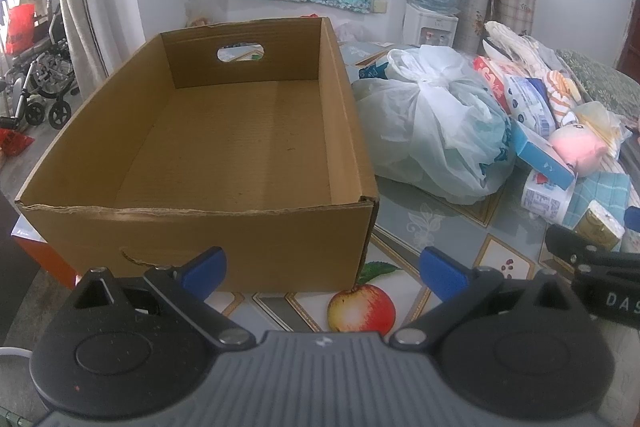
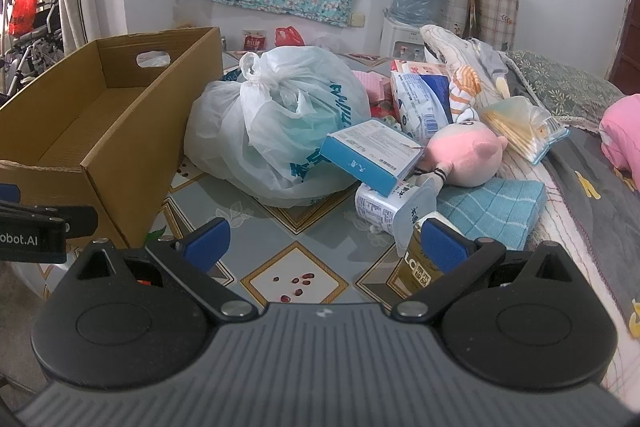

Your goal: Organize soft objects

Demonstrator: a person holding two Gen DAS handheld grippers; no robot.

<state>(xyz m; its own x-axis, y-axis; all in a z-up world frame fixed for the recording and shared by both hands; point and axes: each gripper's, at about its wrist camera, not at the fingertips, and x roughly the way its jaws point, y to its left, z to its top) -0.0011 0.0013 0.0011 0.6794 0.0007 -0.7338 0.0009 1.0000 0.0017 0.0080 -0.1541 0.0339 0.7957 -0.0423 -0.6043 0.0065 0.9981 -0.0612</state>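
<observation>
The left gripper hovers with fingers spread and holding nothing, just in front of the empty cardboard box on the patterned worktop. The right gripper is likewise released, low over the worktop. A tied plastic bag sits just beside the box, between it and the pile. Behind lie a blue carton, a pink plush toy, a turquoise cloth and a tipped yoghurt cup, crowded together and touching; a gold carton stands by the right finger.
</observation>
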